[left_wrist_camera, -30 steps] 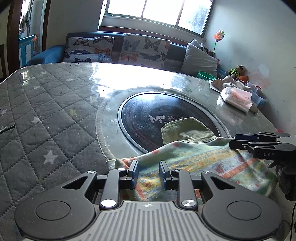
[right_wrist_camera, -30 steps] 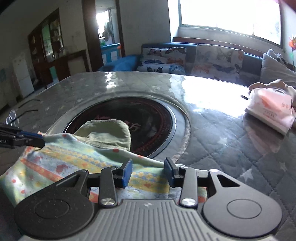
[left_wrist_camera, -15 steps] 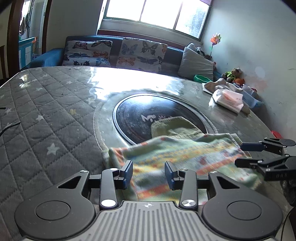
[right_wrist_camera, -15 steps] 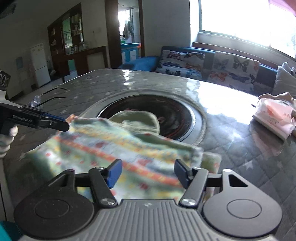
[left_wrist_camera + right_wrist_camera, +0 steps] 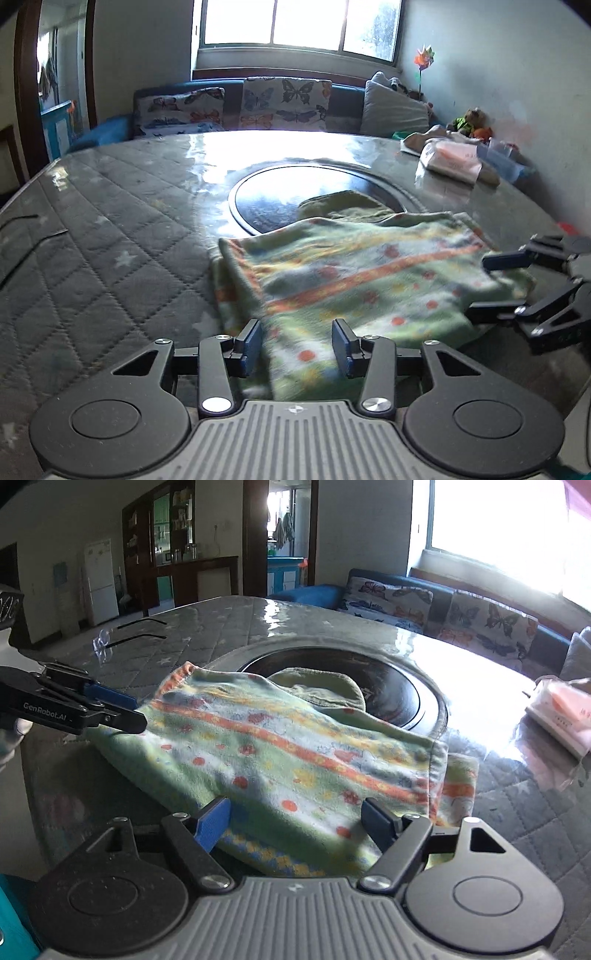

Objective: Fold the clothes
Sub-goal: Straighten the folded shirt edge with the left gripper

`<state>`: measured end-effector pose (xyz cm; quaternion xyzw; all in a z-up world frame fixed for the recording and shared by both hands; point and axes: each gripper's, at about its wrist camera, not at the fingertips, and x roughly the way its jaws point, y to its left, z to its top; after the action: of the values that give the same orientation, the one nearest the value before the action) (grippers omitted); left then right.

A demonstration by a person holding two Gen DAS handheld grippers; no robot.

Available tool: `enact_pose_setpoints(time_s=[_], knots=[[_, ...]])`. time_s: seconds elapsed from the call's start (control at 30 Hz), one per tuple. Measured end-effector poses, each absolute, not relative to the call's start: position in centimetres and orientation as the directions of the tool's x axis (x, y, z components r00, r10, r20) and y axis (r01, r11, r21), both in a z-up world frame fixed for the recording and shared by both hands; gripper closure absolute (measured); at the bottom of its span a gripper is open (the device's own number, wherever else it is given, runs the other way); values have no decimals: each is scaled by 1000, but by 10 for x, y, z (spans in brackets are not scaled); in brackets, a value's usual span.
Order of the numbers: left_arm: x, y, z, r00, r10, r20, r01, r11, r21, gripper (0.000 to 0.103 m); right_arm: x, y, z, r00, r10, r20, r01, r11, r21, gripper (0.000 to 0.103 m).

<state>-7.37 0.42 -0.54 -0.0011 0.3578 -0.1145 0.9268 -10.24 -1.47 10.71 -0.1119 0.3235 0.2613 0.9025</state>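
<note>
1. The patterned garment point(image 5: 362, 280) lies doubled over on the worktop point(image 5: 110, 240), near the front edge, one layer draped over another. Its far side overlaps the dark round inset point(image 5: 273, 199), with an olive-green piece point(image 5: 343, 205) poking out from under it.

2. Left hand-held gripper point(image 5: 295, 345): jaws standing apart, nothing pinched, cloth lying just ahead between the fingers. Right hand-held gripper point(image 5: 295, 821): jaws spread wide too, hovering over the near hem, holding nothing.

3. Risk one: the top layer looks puffed and uneven, especially at the corner by the left hand-held gripper as the right wrist view shows it. With no grip on it, that fold could slump or slide open.

4. Risk two: the lower layer's hem point(image 5: 460, 790) sticks out past the top layer on the right side. Any further fold over that mismatch would likely come out crooked.

5. Risk three: a pinch that goes too shallow would probably catch only the top layer, and lifting would peel the fold apart rather than carry both layers.

6. Risk four: the worktop is glossy under its clear cover, so the cloth may skate when dragged rather than crease.

7. Risk five: the garment sits near the front edge; a pull toward the person could tip the hem off.

8. Motion blur in the left wrist view softens the cloth edges, so exact hem alignment there is hard to call.
</note>
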Motion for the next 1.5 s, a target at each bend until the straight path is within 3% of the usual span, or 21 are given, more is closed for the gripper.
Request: enact_pose_setpoints(time_s=[0.23,0.37,1.0,1.5], knots=[[-84,-7,8,735,-262,-625,251,962,-109,52,-101,0,112,662,429,-615,-560,828,-24,18],[-84,-15,-3,715,-251,-653,265,961,-80,52,-102,7,106,650,432,-626,-568,823,-21,16],[-96,12,-1,699,-232,-677,149,972,-181,43,-132,-10,114,690,391,-609,-522,852,-44,0],[-110,17,-2,667,-195,-719,97,980,-175,16,-155,-45,97,681,270,-680,-382,924,-16,0]])
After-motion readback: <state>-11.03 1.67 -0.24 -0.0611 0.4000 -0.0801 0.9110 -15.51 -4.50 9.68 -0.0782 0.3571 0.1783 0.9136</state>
